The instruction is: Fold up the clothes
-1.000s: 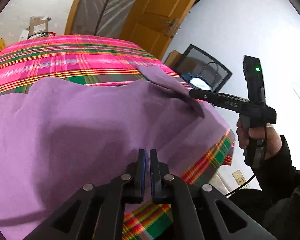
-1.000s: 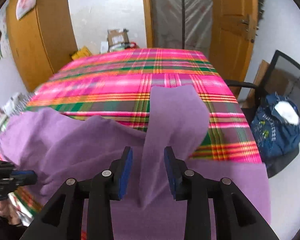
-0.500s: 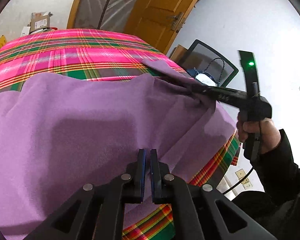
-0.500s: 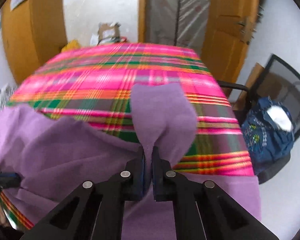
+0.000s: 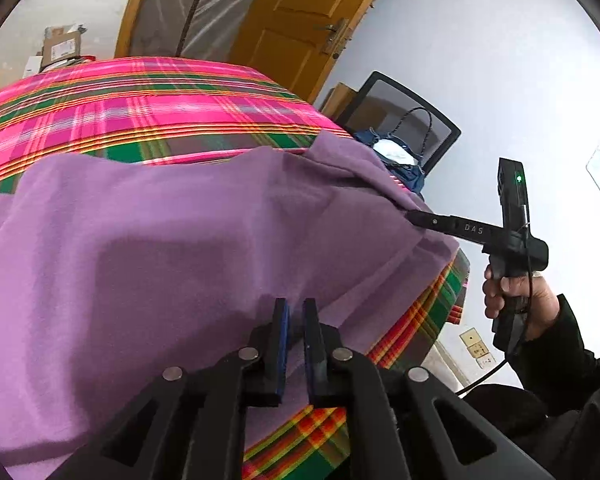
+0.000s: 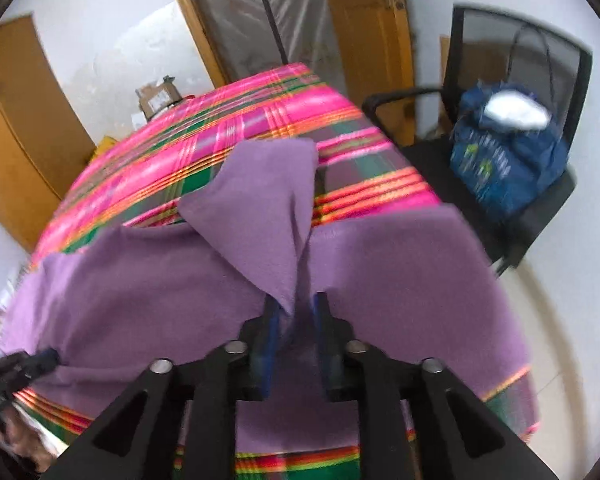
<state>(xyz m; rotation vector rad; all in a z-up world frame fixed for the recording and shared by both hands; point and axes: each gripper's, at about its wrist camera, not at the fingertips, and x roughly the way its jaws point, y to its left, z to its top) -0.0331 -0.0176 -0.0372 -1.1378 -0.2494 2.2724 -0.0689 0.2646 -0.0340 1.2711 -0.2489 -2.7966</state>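
Opening both tools; garment (image 5: pixel 148 240) released.

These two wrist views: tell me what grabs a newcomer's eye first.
A purple garment sprawls over the near end of a loud pink plaid tablecloth. One purple flap sticks up between the opening jaws of the right gripper. A blue bag sits on a black chair to the right.
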